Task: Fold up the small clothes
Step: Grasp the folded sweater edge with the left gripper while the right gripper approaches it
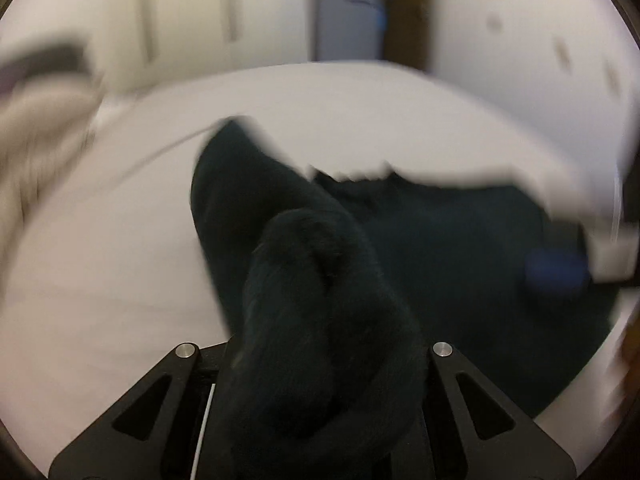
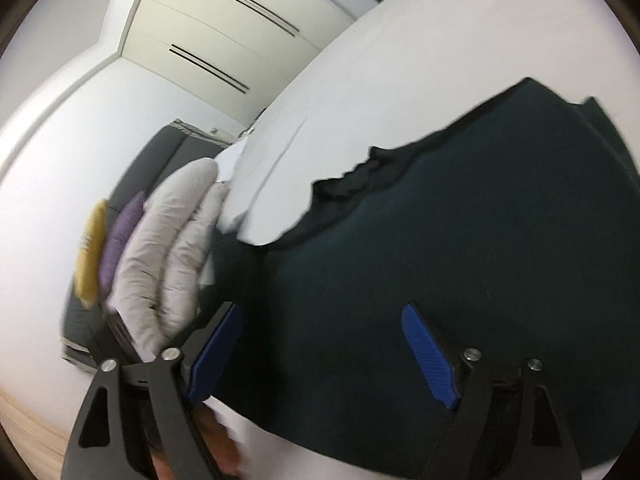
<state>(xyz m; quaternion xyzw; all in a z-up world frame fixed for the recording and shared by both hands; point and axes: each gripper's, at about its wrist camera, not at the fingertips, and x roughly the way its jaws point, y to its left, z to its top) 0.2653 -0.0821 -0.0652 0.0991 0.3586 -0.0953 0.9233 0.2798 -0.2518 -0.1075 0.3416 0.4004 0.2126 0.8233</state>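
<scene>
The dark green knitted garment (image 2: 460, 240) lies spread on the white bed sheet (image 1: 100, 280), and one bunched part of it rises from the sheet into the left gripper (image 1: 320, 364), whose jaws are clamped on that fold, so I judge a fold-over to be under way. The right gripper (image 2: 324, 344) hovers just above the near part of the cloth with its blue-padded jaws wide apart, holding nothing, beside a white-gloved hand (image 2: 172, 256). Next, the lifted fold likely needs carrying across and laying flat, the right gripper steadying the cloth.
</scene>
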